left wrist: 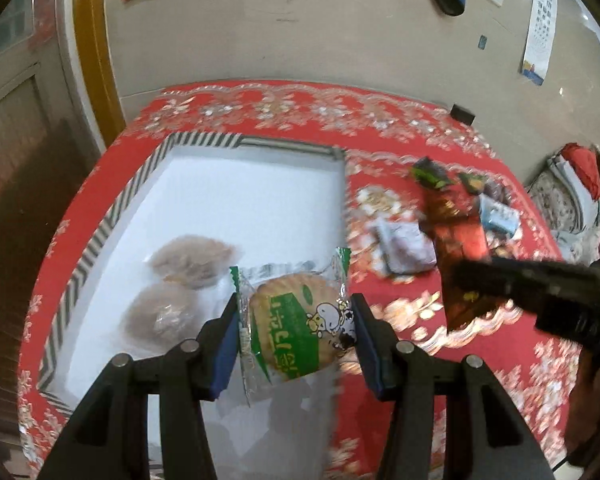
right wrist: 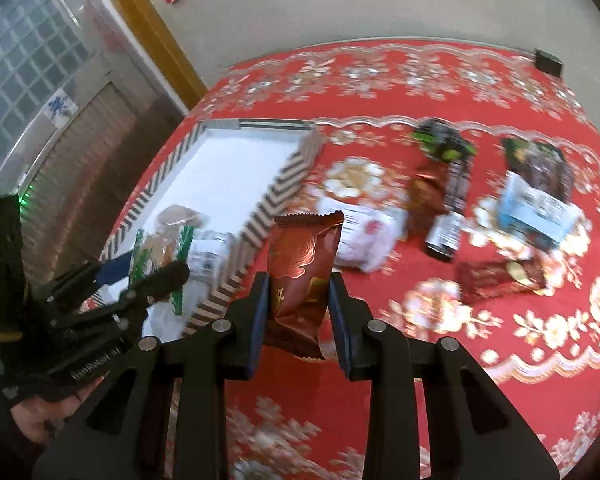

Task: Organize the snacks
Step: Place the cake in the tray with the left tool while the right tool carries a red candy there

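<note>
My left gripper [left wrist: 294, 320] is shut on a clear green-edged rice cracker packet [left wrist: 296, 320] and holds it over the white tray with a striped rim [left wrist: 112, 216]. Two wrapped brownish pastries [left wrist: 192, 258] lie in the tray. My right gripper [right wrist: 298, 312] is shut on a brown foil snack packet [right wrist: 300, 276], held above the red tablecloth just right of the tray's rim [right wrist: 276, 196]. The left gripper [right wrist: 140, 280] shows at the left of the right wrist view, over the tray. The right gripper [left wrist: 512, 280] shows at the right of the left wrist view.
Several loose snacks lie on the red patterned tablecloth [right wrist: 460, 360]: a white packet [right wrist: 364, 236], a dark green packet [right wrist: 444, 140], a dark bar [right wrist: 448, 224], a blue-and-white packet [right wrist: 536, 208], a red packet [right wrist: 500, 280]. A wall stands behind the table.
</note>
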The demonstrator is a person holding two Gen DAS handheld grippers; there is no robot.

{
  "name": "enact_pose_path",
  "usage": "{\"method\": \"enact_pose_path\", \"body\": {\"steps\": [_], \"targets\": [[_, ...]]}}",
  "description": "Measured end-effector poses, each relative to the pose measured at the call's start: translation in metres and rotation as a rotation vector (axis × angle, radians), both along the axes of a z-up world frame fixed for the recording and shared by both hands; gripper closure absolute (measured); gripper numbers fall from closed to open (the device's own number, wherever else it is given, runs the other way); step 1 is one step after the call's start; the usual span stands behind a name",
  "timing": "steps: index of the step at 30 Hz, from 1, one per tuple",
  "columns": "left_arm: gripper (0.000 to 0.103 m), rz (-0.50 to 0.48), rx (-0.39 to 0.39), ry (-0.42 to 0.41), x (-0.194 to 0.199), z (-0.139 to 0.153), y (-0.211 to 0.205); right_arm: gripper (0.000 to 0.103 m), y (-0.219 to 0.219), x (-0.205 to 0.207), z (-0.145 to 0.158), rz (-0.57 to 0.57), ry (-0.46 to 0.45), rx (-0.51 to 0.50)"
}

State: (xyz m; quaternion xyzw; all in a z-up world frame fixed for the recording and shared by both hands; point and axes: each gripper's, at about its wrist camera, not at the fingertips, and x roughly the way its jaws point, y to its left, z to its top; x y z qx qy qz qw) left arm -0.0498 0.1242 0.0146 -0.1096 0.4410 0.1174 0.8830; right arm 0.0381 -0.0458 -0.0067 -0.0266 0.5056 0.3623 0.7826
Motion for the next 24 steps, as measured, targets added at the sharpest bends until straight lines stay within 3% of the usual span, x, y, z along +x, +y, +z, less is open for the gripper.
{"method": "enact_pose_path", "body": {"steps": [14,24], "targets": [[0.049,-0.053,0.013,0.080,-0.017,-0.026,0.019,0.075,0.110,-0.006,-0.010,0.143,-0.011,-0.027],[0.043,-0.023,0.027,0.098,-0.017,-0.032,0.022,0.074,0.134,0.007,-0.024,0.128,0.008,-0.088]]}}
